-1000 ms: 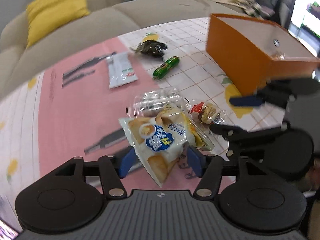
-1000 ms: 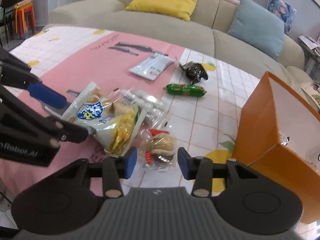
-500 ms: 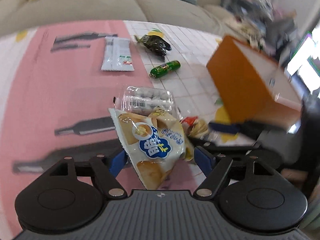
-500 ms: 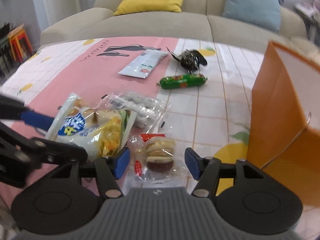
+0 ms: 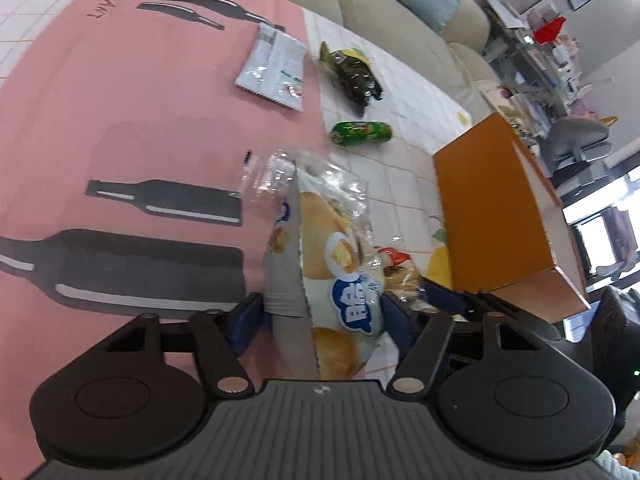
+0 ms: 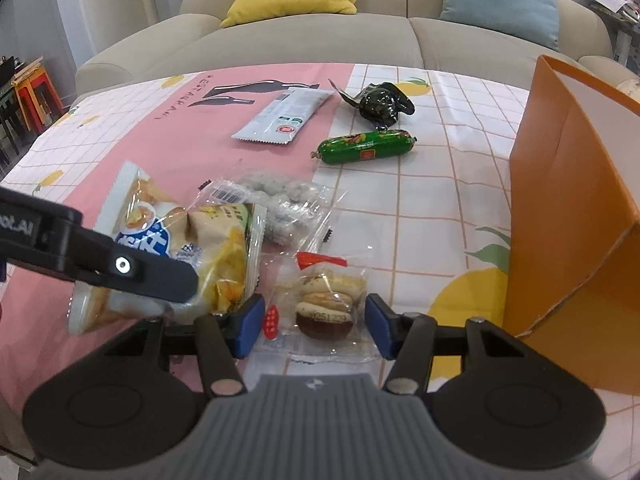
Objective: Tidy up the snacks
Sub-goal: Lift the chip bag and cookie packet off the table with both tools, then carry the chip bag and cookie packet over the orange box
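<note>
step: left gripper [image 5: 322,322] closing on chip bag [image 5: 340,280], right gripper [image 6: 314,326] closing around cookie pack [image 6: 324,308], pads not touching
next: carry both to orange box [image 6: 576,208], 3 o'clock

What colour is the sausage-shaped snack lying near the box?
Green, with a small red label; the sausage snack shows best in the right wrist view.

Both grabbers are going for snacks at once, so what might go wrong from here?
The left gripper is closing on the yellow-and-white crisp bag, which overlaps the clear packet of pale round sweets, so that packet might get dragged. The right gripper is closing around the clear-wrapped small cake; slippery film could slide out, or the cake get squashed.
</note>
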Demonstrator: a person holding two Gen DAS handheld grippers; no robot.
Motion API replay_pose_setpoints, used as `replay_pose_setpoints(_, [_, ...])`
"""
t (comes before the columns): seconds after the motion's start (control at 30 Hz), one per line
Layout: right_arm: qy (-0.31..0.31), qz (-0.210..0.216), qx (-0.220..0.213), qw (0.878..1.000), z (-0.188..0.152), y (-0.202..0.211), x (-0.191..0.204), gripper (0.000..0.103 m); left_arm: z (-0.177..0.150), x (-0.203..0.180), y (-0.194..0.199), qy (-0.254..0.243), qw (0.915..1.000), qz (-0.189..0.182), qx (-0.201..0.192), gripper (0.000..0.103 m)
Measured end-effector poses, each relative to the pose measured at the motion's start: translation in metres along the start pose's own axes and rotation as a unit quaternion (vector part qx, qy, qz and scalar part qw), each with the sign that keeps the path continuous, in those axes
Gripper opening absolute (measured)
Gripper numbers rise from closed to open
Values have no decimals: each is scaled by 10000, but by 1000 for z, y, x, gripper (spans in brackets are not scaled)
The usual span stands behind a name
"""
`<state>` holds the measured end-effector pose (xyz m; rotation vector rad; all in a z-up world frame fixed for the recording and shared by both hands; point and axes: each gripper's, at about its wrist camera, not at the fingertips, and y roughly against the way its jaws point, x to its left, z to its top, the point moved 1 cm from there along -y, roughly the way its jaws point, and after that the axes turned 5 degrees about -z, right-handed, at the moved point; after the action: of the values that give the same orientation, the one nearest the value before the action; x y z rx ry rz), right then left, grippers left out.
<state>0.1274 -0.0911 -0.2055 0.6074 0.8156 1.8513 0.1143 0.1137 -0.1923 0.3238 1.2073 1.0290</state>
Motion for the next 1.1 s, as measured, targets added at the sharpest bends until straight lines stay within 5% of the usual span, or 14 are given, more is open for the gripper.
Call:
replay_pose_setpoints(0.2, [-111, 30, 14, 9999, 0, 1, -2, 49, -1, -4, 4, -54, 9999, 30, -85, 45])
replay_pose_setpoints(0.3, [-211, 54, 47, 9998, 1, 2, -4, 47, -2, -10, 7, -198, 9996, 146, -128, 42])
replay_pose_setpoints(0.77, [-305, -48, -195, 9993, 17, 51, -7, 46, -8, -54, 33, -344, 9977, 469, -349, 40])
replay_pose_setpoints(1.1, [-631, -161, -719, 9953, 28, 120, -41, 46, -1, -120, 55, -777, 9949, 135, -632, 40])
